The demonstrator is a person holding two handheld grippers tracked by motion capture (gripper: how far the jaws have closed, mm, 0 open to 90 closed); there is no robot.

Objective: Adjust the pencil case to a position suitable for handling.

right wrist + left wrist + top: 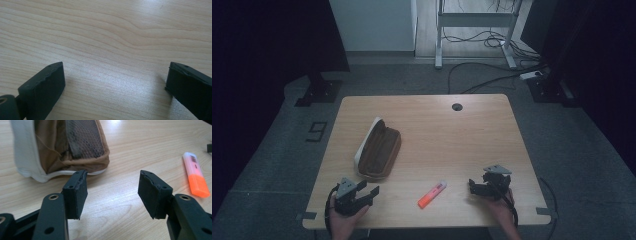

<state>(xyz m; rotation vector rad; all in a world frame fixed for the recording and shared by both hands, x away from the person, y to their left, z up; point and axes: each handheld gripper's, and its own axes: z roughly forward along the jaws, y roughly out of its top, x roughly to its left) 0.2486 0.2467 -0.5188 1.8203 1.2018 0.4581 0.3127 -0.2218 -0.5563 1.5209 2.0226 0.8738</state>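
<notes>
The left gripper (pixel 368 193) has its fingers (pixel 76 192) spread wide apart with nothing between them, low over the near left part of the wooden surface (pixel 472 145). The right gripper (pixel 477 186), near the front right edge, also has its fingers (pixel 42 87) spread wide and empty, with bare wood grain between them. Just beyond the left gripper lies an open brown pencil case (pixel 378 149) with a white rim, its mesh lining showing in the left gripper view. Between the two grippers an orange highlighter (pixel 432 194) with a pale cap lies flat on the surface, apart from the case.
</notes>
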